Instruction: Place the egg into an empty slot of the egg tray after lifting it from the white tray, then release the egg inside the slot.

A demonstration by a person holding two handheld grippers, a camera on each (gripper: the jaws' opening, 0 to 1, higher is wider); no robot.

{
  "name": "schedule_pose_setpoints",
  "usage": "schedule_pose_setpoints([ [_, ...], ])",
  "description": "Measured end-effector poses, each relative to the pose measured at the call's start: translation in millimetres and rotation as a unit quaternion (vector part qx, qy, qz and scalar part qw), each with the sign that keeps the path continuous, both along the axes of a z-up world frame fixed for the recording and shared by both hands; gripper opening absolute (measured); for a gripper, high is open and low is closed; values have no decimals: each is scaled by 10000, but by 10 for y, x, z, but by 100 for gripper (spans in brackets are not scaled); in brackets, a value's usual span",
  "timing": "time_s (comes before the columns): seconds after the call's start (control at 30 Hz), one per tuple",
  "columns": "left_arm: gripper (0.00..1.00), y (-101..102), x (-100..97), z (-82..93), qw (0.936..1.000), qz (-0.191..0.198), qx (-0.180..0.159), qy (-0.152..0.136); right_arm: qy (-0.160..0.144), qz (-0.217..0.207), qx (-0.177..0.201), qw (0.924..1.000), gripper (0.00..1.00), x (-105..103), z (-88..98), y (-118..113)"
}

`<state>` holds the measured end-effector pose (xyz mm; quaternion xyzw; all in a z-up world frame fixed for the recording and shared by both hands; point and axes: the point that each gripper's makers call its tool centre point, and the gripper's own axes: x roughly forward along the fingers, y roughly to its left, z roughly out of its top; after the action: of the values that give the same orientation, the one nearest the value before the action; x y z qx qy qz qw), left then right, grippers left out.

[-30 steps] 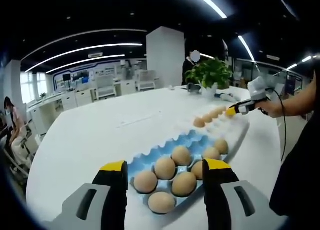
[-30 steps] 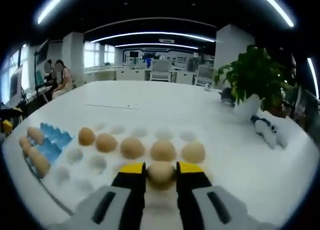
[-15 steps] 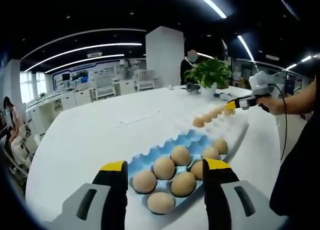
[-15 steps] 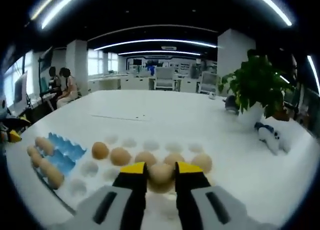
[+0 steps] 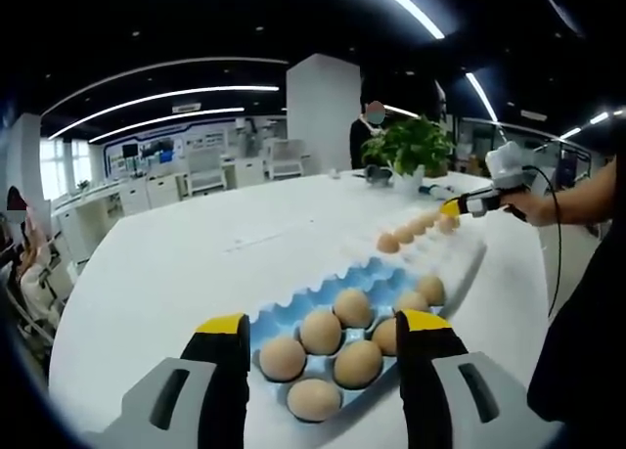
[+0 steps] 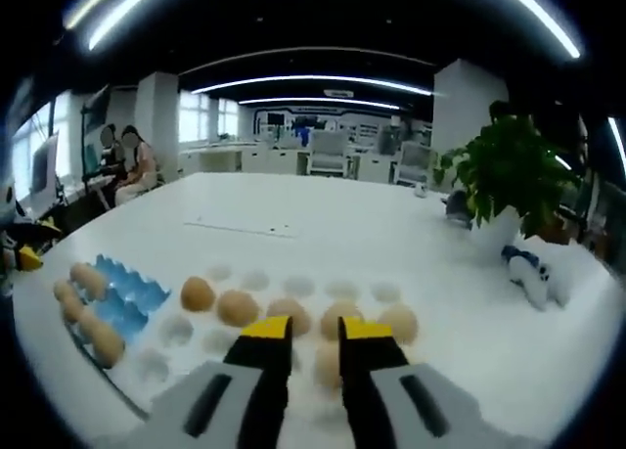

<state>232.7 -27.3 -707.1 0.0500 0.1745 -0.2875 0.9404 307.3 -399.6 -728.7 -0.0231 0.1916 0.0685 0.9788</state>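
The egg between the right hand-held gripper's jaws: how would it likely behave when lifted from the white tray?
The egg is rounded and smooth, so it could probably slip or pivot between the right hand-held gripper's narrow yellow-tipped jaws. Its thin shell likely cracks under a hard squeeze. Off the white tray's dimples it would probably roll on the flat table.

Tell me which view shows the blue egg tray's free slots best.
The left gripper view: the blue egg tray lies just beyond the left gripper, with its eggs near and bare slots behind them. In the right gripper view the tray sits small at the left edge, its slots hard to read.
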Motion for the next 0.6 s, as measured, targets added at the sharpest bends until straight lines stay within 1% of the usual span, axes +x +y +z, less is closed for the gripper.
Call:
schedule_pose_setpoints([
  [0.03, 60, 1, 1, -4, 10000, 4, -5, 11, 62, -10, 122, 9999, 27, -4, -42, -38],
  [0.07, 60, 3, 0, -11, 10000, 3, 8, 24, 270, -79, 184, 9994, 27, -35, -118, -86],
  [0.1, 60, 10, 0, -15, 10000, 4, 31, 18, 461, -203, -90, 9987, 27, -84, -195, -195],
  [0.13, 60, 15, -2, -17, 10000, 13, 29, 21, 415, -165, -161, 9989, 26, -92, -208, -207],
  [0.17, 60, 24, -2, -20, 10000, 45, 8, 33, 413, -212, -151, 9988, 26, -106, -234, -225],
  [0.2, 60, 27, -4, -24, 10000, 50, 6, 43, 398, -159, -187, 9989, 26, -107, -245, -213],
  [0.23, 60, 28, -6, -29, 10000, 51, 18, 50, 429, -27, -308, 9986, 26, -106, -253, -177],
  [0.27, 60, 28, -10, -33, 10000, 44, 40, 53, 469, -23, -433, 9980, 26, -96, -274, -163],
  [0.3, 60, 22, -13, -34, 10000, 32, 35, 61, 472, 28, -450, 9979, 27, -71, -289, -145],
  [0.33, 59, 16, -16, -35, 10000, 24, 37, 64, 516, 18, -400, 9979, 30, -28, -320, -135],
  [0.37, 59, 15, -16, -35, 10000, 20, 51, 65, 558, 119, -553, 9968, 33, -11, -348, -134],
  [0.4, 59, 12, -15, -33, 10000, 15, 57, 64, 661, 225, -659, 9954, 35, 8, -399, -113],
  [0.43, 59, 12, -13, -31, 10000, 14, 58, 62, 707, 278, -693, 9947, 37, 27, -430, -117],
  [0.47, 59, 16, -10, -25, 10000, 23, 58, 54, 671, 415, -907, 9927, 37, 56, -444, -125],
  [0.5, 59, 19, -9, -24, 10000, 28, 58, 53, 668, 616, -1335, 9869, 36, 63, -448, -142],
  [0.53, 59, 26, -5, -21, 10000, 44, 56, 49, 702, 643, -1437, 9850, 37, 61, -456, -148],
  [0.57, 59, 37, -3, -19, 10000, 67, 44, 49, 710, 624, -1246, 9877, 37, 79, -458, -123],
  [0.6, 59, 41, -5, -22, 9999, 69, 49, 55, 707, 682, -1228, 9876, 37, 87, -451, -134],
])
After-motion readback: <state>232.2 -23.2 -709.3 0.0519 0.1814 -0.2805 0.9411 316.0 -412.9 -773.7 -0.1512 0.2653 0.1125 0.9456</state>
